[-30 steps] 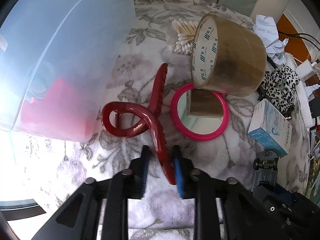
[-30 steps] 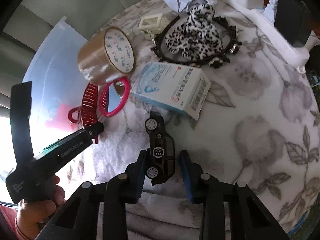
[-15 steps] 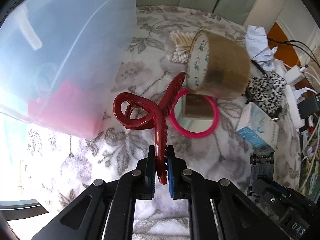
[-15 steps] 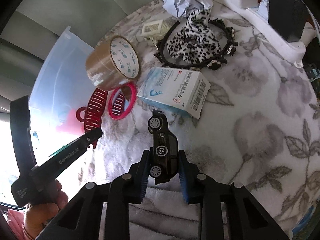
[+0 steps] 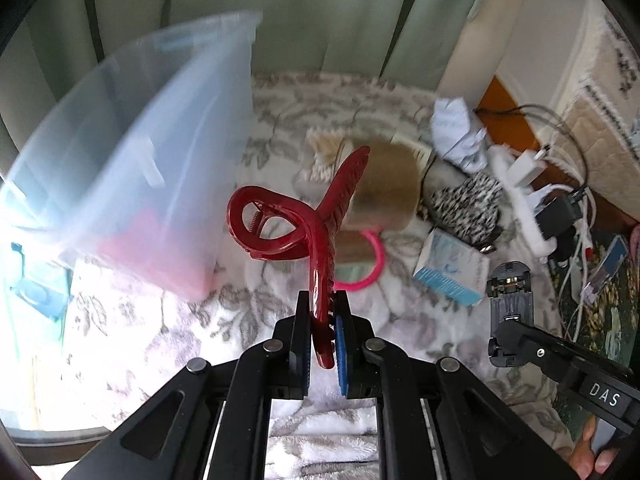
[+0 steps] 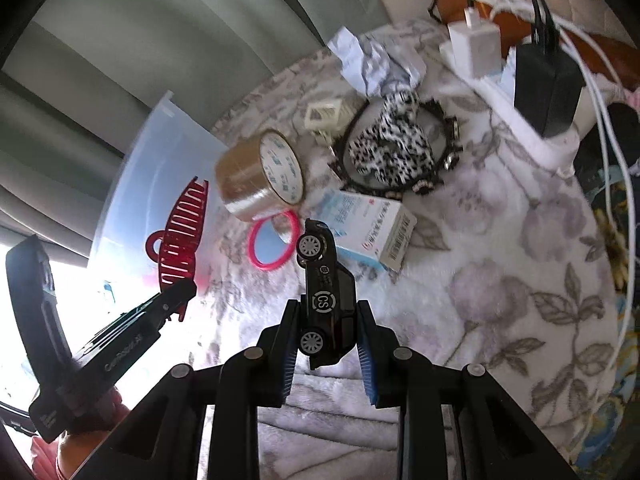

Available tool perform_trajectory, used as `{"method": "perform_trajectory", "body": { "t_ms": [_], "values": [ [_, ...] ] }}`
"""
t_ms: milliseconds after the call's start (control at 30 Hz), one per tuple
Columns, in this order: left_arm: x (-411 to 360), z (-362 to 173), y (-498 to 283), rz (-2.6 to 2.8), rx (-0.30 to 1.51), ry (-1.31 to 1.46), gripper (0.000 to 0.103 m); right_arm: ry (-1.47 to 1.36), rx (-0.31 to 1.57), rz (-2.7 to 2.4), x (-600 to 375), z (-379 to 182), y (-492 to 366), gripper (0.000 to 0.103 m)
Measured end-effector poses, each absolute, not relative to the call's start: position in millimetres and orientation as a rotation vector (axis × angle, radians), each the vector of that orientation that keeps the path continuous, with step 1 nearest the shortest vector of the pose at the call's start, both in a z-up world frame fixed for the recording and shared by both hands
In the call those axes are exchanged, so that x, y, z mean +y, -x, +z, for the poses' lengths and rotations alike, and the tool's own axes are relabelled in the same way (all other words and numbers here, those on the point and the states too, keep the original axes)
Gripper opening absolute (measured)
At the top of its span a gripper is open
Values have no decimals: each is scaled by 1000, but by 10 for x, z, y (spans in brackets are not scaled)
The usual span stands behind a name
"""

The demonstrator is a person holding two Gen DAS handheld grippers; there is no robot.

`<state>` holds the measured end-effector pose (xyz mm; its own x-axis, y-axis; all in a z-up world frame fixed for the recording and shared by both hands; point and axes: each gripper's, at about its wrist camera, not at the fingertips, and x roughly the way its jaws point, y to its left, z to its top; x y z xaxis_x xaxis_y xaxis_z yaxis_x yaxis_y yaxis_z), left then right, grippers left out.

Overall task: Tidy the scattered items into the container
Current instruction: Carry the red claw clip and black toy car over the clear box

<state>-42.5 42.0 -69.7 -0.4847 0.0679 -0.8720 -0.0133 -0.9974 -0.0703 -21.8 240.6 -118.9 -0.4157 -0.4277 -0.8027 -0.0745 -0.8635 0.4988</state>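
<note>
My left gripper [image 5: 323, 340] fingers clamp the red hair claw [image 5: 304, 232]; right gripper [image 6: 326, 350] fingers clamp the black toy car [image 6: 326, 292], both lifted beside the clear container [image 5: 132, 168].

Tape roll [image 6: 260, 176] and mirror [image 6: 274, 244] crowd the container [image 5: 132, 168] wall; bare blanket [image 6: 500, 280] rightward.

"CS" on toy car [image 6: 326, 300], "DAS" on right hand-held gripper [image 5: 604, 396]

I count one red hair claw [image 5: 316, 240], one black toy car [image 6: 326, 296] and one clear container [image 5: 132, 184]. I also see one tape roll [image 6: 260, 180], one pink mirror [image 6: 274, 244], one blue box [image 6: 368, 232] and one spotted scrunchie [image 6: 394, 144].
</note>
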Motion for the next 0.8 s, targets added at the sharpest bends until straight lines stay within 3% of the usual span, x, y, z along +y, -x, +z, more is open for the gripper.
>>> {"method": "perform_trajectory", "body": {
  "t_ms": [300,800],
  "values": [
    [289,-393,440,2664,-144,1368,10,-1447,-632,-2451,2257,-705,210,29],
    [-364,108,347,2767,-275,1111,10,-1288,-340,-2504,1553,24,302,29]
  ]
}}
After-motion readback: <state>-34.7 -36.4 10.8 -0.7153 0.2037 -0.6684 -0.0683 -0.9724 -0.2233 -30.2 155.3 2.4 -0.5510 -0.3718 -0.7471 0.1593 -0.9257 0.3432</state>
